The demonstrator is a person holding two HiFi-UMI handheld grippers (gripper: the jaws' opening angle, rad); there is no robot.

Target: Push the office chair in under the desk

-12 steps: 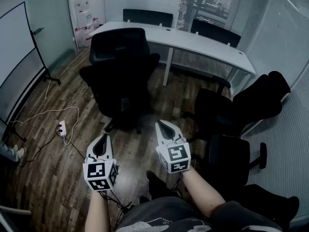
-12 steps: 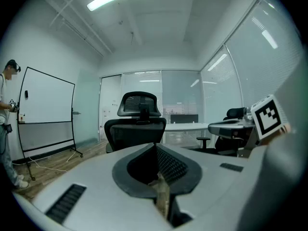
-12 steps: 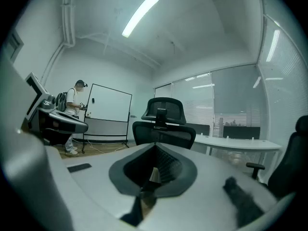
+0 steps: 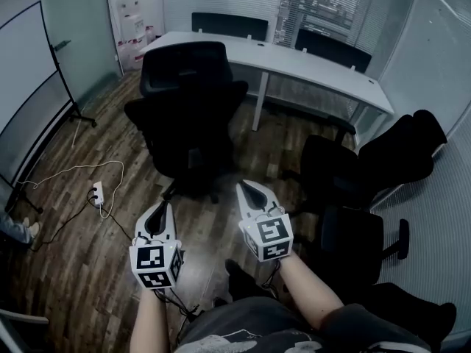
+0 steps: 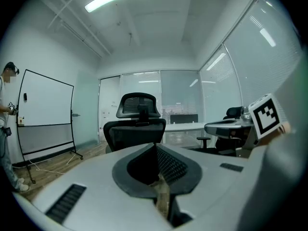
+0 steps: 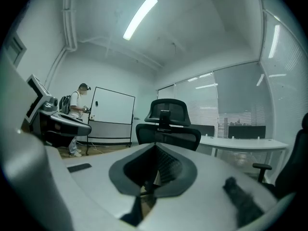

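Note:
A black high-backed office chair (image 4: 188,116) stands on the wood floor, out in front of the long white desk (image 4: 309,68), its back turned to me. My left gripper (image 4: 160,209) and right gripper (image 4: 247,188) are held side by side near my body, both shut and empty, well short of the chair. In the left gripper view the chair (image 5: 137,126) is straight ahead past the shut jaws, the desk (image 5: 185,126) behind it. In the right gripper view the chair (image 6: 167,126) is also centred, with the desk (image 6: 240,142) running off to the right.
Several other black chairs (image 4: 360,175) crowd the right side near a glass wall. Two more chairs (image 4: 228,25) sit behind the desk. A rolling whiteboard (image 4: 26,87) stands at the left, with a power strip and cable (image 4: 96,193) on the floor. A person (image 6: 77,121) stands by the whiteboard.
Both grippers and the chair stand almost as before; only the head view has shifted slightly.

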